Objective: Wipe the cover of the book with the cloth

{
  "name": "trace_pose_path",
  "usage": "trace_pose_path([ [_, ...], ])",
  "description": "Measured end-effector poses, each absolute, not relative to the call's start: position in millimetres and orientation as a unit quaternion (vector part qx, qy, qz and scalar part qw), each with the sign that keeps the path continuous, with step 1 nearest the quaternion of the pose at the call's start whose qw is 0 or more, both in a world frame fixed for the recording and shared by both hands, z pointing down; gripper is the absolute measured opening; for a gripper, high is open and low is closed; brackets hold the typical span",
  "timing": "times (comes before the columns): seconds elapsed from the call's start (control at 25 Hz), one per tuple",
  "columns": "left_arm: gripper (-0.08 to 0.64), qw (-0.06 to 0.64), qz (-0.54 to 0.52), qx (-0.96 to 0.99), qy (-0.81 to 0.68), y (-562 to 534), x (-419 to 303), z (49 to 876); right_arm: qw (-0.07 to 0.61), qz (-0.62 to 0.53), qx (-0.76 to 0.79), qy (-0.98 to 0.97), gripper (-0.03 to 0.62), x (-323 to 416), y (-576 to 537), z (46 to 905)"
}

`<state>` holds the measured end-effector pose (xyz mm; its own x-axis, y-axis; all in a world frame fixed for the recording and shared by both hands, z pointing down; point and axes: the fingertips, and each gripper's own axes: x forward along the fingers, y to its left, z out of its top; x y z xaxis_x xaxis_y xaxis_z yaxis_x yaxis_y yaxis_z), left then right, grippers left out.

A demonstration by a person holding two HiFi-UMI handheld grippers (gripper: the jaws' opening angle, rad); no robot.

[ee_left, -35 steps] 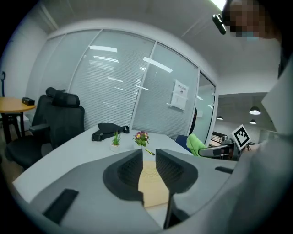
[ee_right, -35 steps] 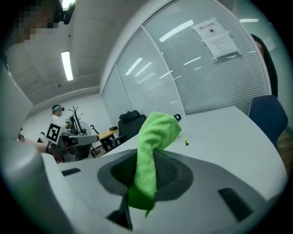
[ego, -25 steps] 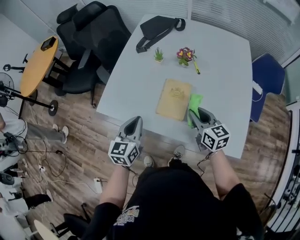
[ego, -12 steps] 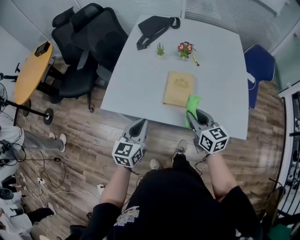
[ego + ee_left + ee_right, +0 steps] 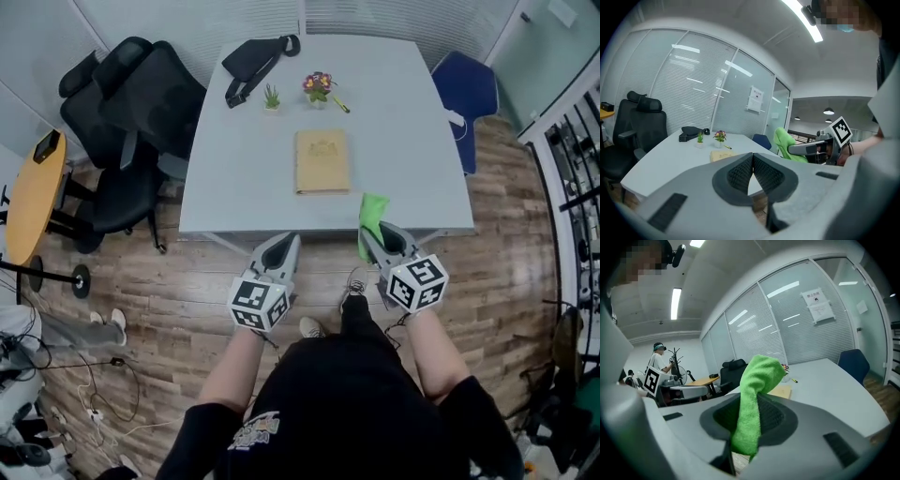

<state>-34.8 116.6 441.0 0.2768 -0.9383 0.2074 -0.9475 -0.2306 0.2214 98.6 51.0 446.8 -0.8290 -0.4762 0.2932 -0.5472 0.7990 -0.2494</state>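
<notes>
head view: the book (image 5: 322,161) lies on the table (image 5: 422,141), well ahead of my right gripper (image 5: 373,236); a second ago it was just ahead. left gripper view: my left gripper (image 5: 753,158) is closed on nothing. right gripper view: the right pinches the cloth (image 5: 754,394), which looks soft, light and floppy, best gripped mid-fold.

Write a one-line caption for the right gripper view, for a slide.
Right gripper shut on a green cloth, pointing toward the book on the table.
</notes>
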Motion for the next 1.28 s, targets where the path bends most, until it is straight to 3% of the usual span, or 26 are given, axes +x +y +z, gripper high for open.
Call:
trace_pose_path([
  [1.28, 0.006, 0.123, 0.013, 0.807, -0.577, 125, 2, 412, 0.086, 0.147, 0.282, -0.944, 0.095, 122, 76, 425],
])
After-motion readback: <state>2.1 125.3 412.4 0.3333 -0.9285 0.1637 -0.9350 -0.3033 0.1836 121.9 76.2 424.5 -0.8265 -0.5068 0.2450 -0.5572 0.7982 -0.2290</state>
